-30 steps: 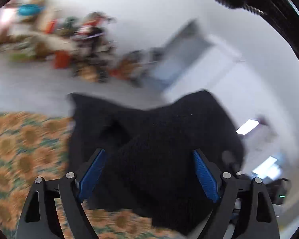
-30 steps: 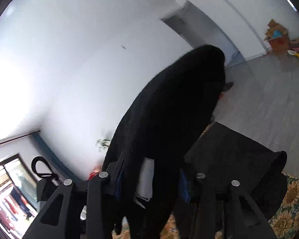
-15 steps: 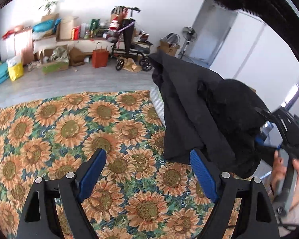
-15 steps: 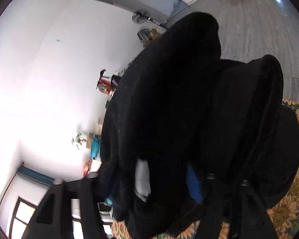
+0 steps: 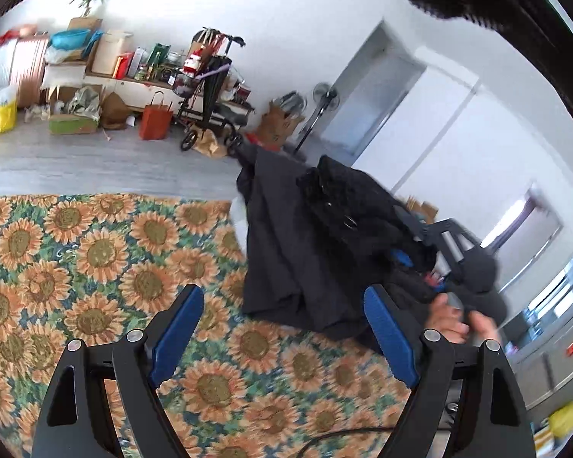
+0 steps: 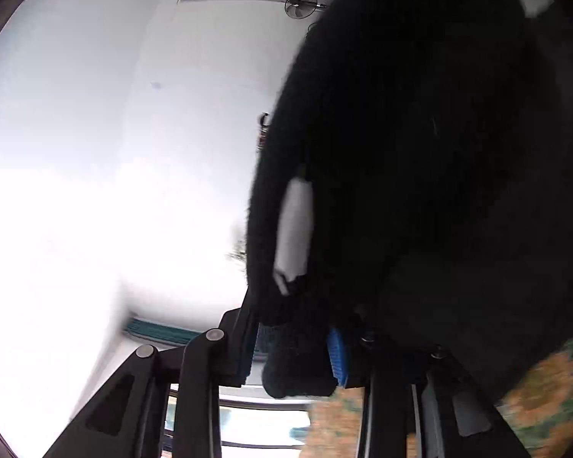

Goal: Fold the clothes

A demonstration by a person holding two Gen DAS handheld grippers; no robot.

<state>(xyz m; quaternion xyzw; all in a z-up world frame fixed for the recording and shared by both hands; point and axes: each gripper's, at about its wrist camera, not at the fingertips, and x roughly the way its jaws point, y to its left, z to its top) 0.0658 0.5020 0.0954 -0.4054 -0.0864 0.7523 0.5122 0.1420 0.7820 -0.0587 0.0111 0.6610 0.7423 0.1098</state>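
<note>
A black garment (image 5: pixel 305 236) lies bunched at the right side of the sunflower-print cloth (image 5: pixel 95 252), its far end lifted. My right gripper (image 6: pixel 292 328) has its jaws closing on a fold of that black garment (image 6: pixel 420 152), which fills the gap between the blue pads; a white label (image 6: pixel 294 229) hangs just above them. In the left wrist view the right gripper (image 5: pixel 431 244) shows under the fabric, with a person's hand (image 5: pixel 454 320) behind it. My left gripper (image 5: pixel 284 297) stands open over the cloth, nothing between its fingers, the garment's near hem just ahead.
Grey floor beyond the cloth's far edge. Along the back wall stand boxes, a red bag (image 5: pixel 154 122), a wheeled walker (image 5: pixel 210 91) and a standing fan (image 5: pixel 324 95). A black cable (image 5: pixel 343 435) crosses the cloth near me.
The garment has left my left gripper's fingers and now lies ahead to the right. The right gripper has rolled and sunk with the garment, which now covers most of its view.
</note>
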